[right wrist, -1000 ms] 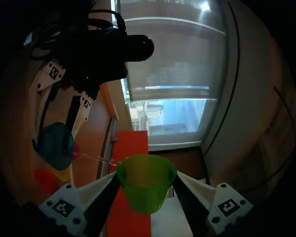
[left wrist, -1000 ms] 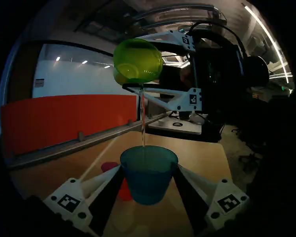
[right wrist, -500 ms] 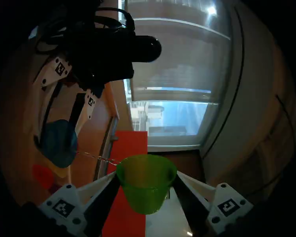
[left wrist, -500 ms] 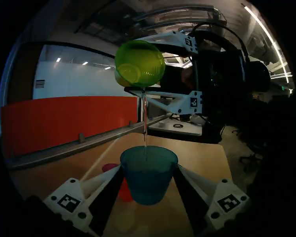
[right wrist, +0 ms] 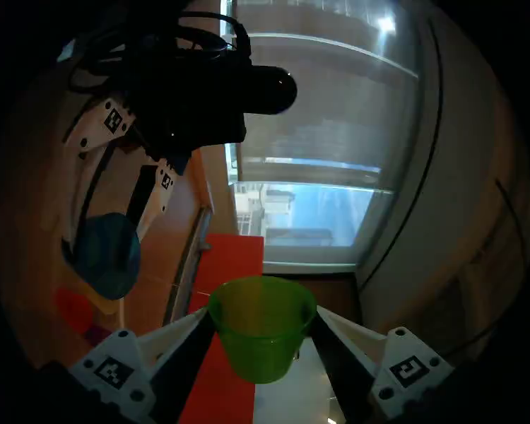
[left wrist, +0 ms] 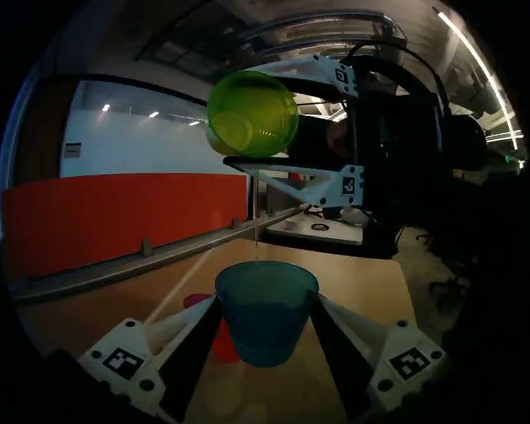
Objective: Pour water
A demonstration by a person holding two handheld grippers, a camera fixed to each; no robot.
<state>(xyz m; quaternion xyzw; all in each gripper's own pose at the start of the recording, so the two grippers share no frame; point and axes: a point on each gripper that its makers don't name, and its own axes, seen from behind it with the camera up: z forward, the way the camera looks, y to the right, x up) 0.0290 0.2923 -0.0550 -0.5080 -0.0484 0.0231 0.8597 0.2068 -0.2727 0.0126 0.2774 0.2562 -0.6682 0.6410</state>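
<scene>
Left gripper view: my left gripper (left wrist: 266, 321) clamps the blue cup (left wrist: 266, 311); directly above it, my right gripper (right wrist: 263, 332) clamps the tipped green cup (left wrist: 252, 113). The water stream (left wrist: 255, 212) has thinned to a faint thread, possibly drips. I judge the pour nearly complete.

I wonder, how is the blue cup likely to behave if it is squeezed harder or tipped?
The blue cup looks like thin translucent plastic, so it would probably flex under a harder squeeze. A thin stream falls into it from the green cup, so it likely carries water and would spill if tilted. Its tapered wall might slide in the left gripper.
</scene>
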